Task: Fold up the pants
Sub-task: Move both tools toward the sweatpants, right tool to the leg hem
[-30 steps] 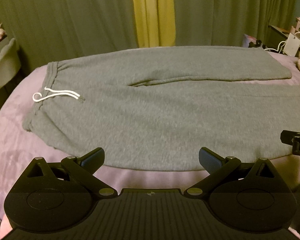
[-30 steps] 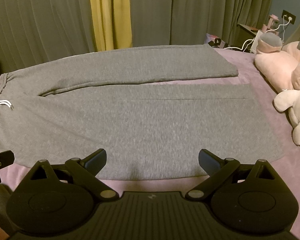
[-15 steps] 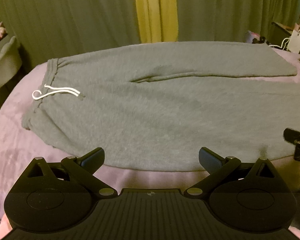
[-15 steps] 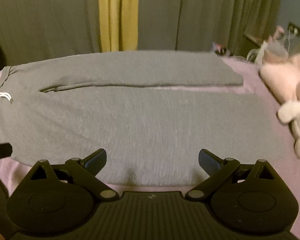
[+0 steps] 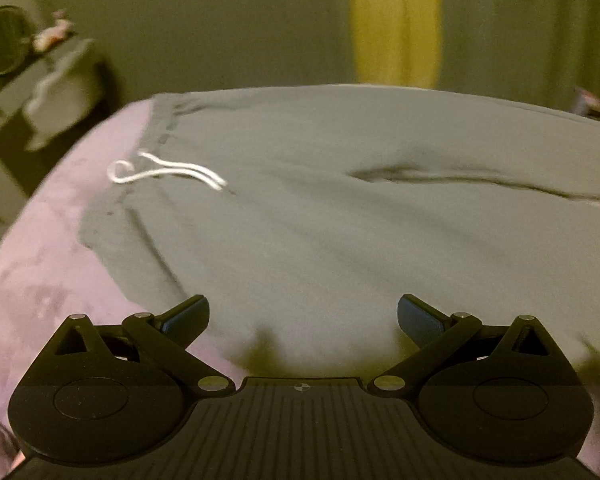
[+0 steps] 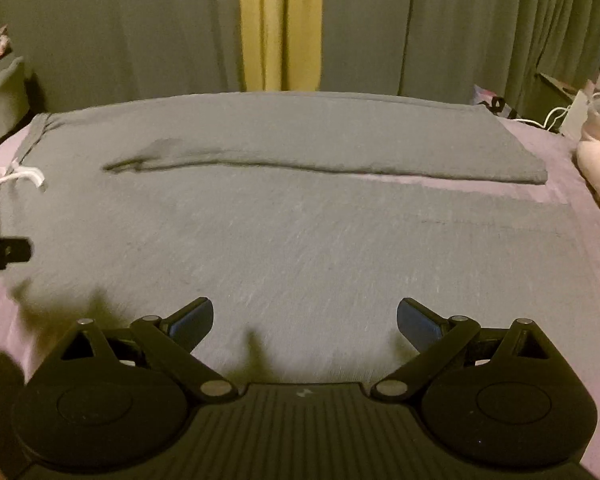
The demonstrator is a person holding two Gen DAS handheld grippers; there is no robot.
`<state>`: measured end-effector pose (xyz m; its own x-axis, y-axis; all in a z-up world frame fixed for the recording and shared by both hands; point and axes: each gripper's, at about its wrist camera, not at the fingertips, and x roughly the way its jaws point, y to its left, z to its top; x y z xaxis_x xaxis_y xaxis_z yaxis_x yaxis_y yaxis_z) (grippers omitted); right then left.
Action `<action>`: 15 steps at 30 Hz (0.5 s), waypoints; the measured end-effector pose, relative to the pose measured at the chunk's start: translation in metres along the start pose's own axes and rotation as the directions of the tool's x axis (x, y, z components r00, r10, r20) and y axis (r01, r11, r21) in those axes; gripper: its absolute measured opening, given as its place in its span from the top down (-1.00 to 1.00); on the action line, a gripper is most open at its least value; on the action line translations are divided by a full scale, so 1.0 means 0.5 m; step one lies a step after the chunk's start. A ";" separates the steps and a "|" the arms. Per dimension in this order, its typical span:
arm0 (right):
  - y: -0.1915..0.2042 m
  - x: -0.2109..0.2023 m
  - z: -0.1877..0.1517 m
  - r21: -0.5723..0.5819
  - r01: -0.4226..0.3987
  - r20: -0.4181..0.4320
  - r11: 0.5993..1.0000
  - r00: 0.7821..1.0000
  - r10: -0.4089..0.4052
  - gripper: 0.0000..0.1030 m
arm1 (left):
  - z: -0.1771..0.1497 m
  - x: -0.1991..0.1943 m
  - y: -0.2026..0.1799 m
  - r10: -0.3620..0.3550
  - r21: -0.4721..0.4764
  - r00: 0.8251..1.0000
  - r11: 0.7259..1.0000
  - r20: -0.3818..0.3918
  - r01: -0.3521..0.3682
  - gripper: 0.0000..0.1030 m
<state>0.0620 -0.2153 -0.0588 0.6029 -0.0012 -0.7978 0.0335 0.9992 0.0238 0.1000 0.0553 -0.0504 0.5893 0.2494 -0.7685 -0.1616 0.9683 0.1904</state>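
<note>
You've swung both grippers leftward toward the drawstring (image 5: 168, 170), left gripper (image 5: 302, 316) and right gripper (image 6: 305, 318) gaping empty over the pants' (image 6: 300, 240) near edge on the bed (image 5: 40, 240); soft, limp fleece, so pinch that edge.

From my left tool (image 5: 302, 316) I see both fingers spread wide with nothing between them, hanging low over the near edge of the grey pants (image 5: 340, 232). The pants lie flat across the bed (image 5: 40, 248), covered in a purple sheet, waistband toward the left edge. The white drawstring (image 5: 164, 172) lies loose on the fabric near that waistband. The gap between the legs runs off toward the right edge. The picture is blurred.
</note>
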 end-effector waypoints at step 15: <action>-0.180 0.417 0.423 0.372 0.108 -0.105 0.922 0.992 -0.073 -0.90 | 0.027 0.244 0.058 0.178 -0.243 0.980 0.950 -0.090 -0.195 -1.00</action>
<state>0.3533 -0.3139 -0.0998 0.5120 -0.0703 -0.8561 0.3926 0.9056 0.1605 0.1780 0.1142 -0.1302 0.4777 0.4155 -0.7740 -0.4603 0.8688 0.1823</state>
